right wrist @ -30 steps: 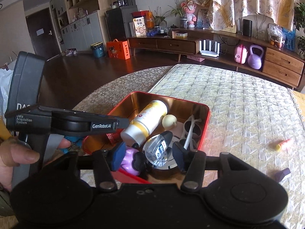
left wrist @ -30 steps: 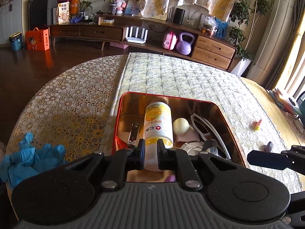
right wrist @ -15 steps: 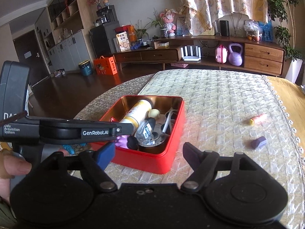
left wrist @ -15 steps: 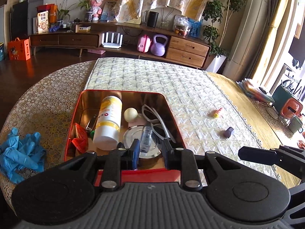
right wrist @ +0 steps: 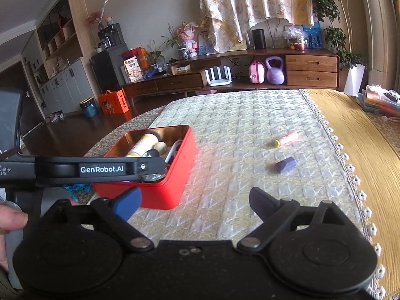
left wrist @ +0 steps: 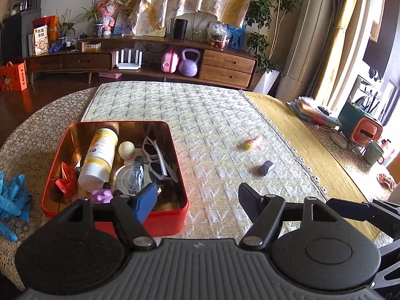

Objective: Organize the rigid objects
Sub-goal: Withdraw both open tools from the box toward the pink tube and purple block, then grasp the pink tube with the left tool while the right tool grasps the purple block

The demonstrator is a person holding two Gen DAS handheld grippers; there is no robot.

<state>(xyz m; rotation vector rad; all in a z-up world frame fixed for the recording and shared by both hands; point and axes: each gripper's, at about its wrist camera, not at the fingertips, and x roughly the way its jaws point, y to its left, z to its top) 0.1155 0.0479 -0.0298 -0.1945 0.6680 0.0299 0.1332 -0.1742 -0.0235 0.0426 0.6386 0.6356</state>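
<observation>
A red tin point(left wrist: 175, 221) point(right wrist: 175, 175) with a gold inside sits on the quilted mat at the left. It holds a white and yellow bottle point(left wrist: 100, 157), a cream ball point(left wrist: 126, 150), white sunglasses point(left wrist: 157, 160), a round metal lid, a red piece and a small purple toy point(left wrist: 101, 196). Out on the mat lie a pink and yellow tube point(left wrist: 253, 142) point(right wrist: 286, 138) and a purple block point(left wrist: 265, 167) point(right wrist: 285, 164). My left gripper point(left wrist: 196, 198) hangs over the tin's near right corner, jaws opening and empty. My right gripper point(right wrist: 193, 200) is over bare mat right of the tin, jaws opening and empty.
Blue gloves point(left wrist: 12, 200) lie left of the tin on the lace cloth. A yellow runner point(left wrist: 312, 155) covers the table's right side, with a green mug point(left wrist: 372, 152), an orange holder and stacked items at the far right. A hand point(right wrist: 10, 221) grips the left tool.
Both grippers pulled back from over the tin and swung right, so the tin slid left in both views. Both jaws went from narrow to wide, with nothing in them.
</observation>
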